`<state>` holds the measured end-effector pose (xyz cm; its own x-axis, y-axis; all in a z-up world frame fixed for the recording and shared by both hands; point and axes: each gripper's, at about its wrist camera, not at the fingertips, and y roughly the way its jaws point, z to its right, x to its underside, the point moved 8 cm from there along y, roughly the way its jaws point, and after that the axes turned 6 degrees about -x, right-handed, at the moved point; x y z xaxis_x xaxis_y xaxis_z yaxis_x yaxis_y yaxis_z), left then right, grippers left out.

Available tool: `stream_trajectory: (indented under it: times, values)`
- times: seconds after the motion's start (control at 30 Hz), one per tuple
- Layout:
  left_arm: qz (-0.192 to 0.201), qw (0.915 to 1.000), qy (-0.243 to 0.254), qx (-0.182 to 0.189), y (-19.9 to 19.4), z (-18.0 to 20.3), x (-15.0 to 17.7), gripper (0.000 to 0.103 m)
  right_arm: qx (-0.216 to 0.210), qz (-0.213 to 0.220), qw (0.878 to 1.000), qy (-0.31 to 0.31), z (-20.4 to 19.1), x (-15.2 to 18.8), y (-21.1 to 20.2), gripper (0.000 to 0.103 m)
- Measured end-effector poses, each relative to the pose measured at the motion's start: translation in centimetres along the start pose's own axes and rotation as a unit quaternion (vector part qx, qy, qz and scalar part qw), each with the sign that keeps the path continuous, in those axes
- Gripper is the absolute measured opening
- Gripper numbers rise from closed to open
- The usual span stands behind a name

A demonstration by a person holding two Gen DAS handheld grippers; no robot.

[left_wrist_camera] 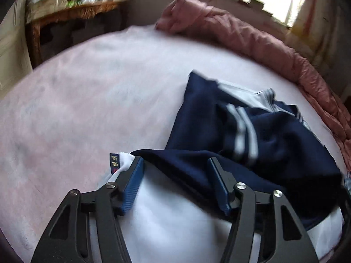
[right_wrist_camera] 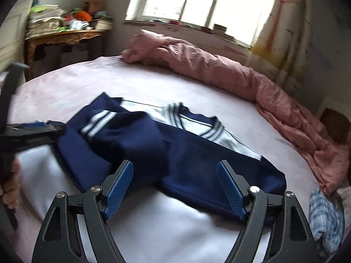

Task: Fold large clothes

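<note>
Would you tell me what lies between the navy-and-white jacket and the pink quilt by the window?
Only bare pink bedsheet separates jacket from quilt, shown in the right wrist view.

Bright window, cluttered wooden table left, pink quilt along bed.

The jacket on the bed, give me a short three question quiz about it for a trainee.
1. True or false: the navy and white jacket lies on the bed.
2. What lies along the bed's far edge: A a pink quilt, B a grey rug, C a green towel?
3. Do the right gripper and left gripper have cloth clamped between their fingers?

Key: 1 true. 2 A. 3 No, both stand open above the jacket.
</note>
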<state>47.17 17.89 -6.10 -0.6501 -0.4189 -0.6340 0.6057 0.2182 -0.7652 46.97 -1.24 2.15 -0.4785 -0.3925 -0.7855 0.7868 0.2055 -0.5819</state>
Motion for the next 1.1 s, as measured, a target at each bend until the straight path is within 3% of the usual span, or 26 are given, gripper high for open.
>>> stream_trajectory:
  times: [0.17, 0.27, 0.4, 0.5, 0.57, 0.77, 0.8, 0.83, 0.9, 1.03, 1.1]
  values:
    - [-0.022, 0.9987, -0.029, 0.036, 0.3, -0.9, 0.3, 0.058, -0.024, -0.009, 0.999, -0.034, -4.2, -2.1, 0.2, 0.081]
    - [-0.033, 0.9964, -0.054, 0.056, 0.0, -1.7, 0.4, 0.052, -0.047, -0.022, 0.997, -0.056, -6.8, -3.6, 1.3, 0.079]
    - [-0.009, 0.9979, -0.048, 0.042, -1.6, -2.5, -0.7, 0.045, -0.068, -0.147, 0.987, -0.024, -9.1, -3.2, 7.4, 0.066]
    - [-0.021, 0.9972, -0.057, 0.043, -1.1, -2.9, -0.8, 0.044, -0.122, -0.184, 0.975, 0.001, -10.5, -2.9, 10.4, 0.066]
    - [-0.028, 0.9969, -0.059, 0.044, -0.5, -2.9, -0.7, 0.044, -0.133, -0.2, 0.971, 0.011, -10.9, -2.5, 11.9, 0.066]
    - [-0.02, 0.997, -0.054, 0.052, -1.0, -2.5, -0.9, 0.044, -0.088, -0.225, 0.97, -0.008, -11.3, -1.4, 15.0, 0.066]
    - [-0.02, 0.9968, -0.055, 0.054, -1.1, -2.6, -0.9, 0.043, -0.071, -0.221, 0.973, -0.011, -10.8, -1.5, 15.1, 0.061]
    - [-0.018, 0.9967, -0.056, 0.056, -1.2, -2.6, -0.9, 0.043, -0.058, -0.213, 0.975, -0.015, -10.3, -1.7, 15.0, 0.035]
    - [-0.016, 0.9966, -0.057, 0.057, -1.3, -2.6, -1.0, 0.043, -0.042, -0.189, 0.981, -0.022, -9.2, -2.4, 14.5, 0.019]
    - [-0.008, 0.9966, -0.054, 0.061, -1.6, -2.3, -1.2, 0.043, 0.039, -0.133, 0.989, -0.043, -4.7, -5.1, 12.3, 0.015]
    - [-0.004, 0.998, -0.039, 0.05, -1.2, -1.9, -1.3, 0.043, 0.057, -0.108, 0.992, -0.035, -2.3, -6.6, 10.9, 0.014]
